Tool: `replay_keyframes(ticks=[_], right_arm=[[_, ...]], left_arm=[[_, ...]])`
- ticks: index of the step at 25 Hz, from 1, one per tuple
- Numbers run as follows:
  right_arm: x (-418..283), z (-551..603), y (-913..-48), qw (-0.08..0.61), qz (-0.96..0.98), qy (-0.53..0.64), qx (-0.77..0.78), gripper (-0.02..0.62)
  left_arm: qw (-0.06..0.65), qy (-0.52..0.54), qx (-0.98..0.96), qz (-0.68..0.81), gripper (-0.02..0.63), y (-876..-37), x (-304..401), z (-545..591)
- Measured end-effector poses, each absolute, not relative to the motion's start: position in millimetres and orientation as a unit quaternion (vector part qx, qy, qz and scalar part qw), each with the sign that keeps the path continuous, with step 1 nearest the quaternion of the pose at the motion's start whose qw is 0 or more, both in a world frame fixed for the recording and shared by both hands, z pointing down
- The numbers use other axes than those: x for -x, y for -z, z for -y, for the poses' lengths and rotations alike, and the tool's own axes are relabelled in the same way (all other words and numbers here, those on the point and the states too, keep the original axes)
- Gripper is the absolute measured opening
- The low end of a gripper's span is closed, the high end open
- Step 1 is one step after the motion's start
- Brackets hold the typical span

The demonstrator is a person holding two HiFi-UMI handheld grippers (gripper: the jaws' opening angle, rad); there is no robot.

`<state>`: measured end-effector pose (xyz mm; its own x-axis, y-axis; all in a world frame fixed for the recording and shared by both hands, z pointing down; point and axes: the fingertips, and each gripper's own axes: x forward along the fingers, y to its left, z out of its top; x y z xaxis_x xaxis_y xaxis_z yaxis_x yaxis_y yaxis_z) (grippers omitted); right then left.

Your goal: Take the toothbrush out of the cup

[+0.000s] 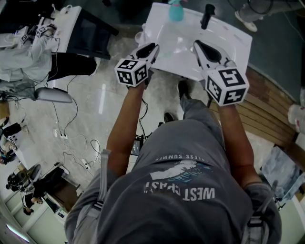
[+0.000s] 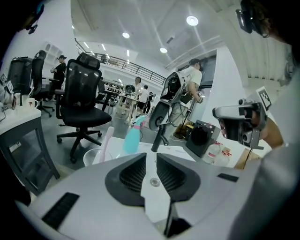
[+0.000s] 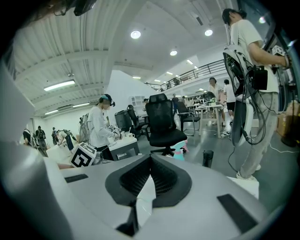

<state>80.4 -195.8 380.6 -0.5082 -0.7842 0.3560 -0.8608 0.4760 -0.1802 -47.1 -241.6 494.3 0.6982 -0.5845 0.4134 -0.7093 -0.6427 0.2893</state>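
Note:
A pink toothbrush [image 2: 107,139] stands upright in a clear cup [image 2: 93,157] at the left edge of the white sink top [image 1: 228,38]. My left gripper [image 2: 151,157] hovers over the sink's near edge, to the right of the cup and apart from it. Its jaws stand slightly apart with nothing between them. In the head view the cup [image 1: 139,37] lies just left of my left gripper [image 1: 151,48]. My right gripper [image 1: 197,45] hangs over the basin, its pads meeting at the tips, empty. In its own view the right gripper [image 3: 150,157] holds nothing.
A teal spray bottle [image 1: 176,10] and a black faucet [image 1: 208,15] stand at the back of the sink. A black office chair [image 2: 83,101] and a desk [image 2: 18,126] are to the left. People work at desks around; cables lie on the floor [image 1: 71,143].

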Motion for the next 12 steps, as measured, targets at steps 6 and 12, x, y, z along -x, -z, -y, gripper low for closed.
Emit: replay_keyframes(ticks=[6,12], right_arm=[[-76,197,-380,0.114,0.851,-0.169,-0.484,0.012],[-71,201,-382,0.115,0.851,-0.169,-0.483,0.012]], left_arm=[[0.218,-0.140,-0.895,0.362,0.054,-493,53,243],[0.216,-0.136,-0.896,0.365,0.054,-490,60,248]])
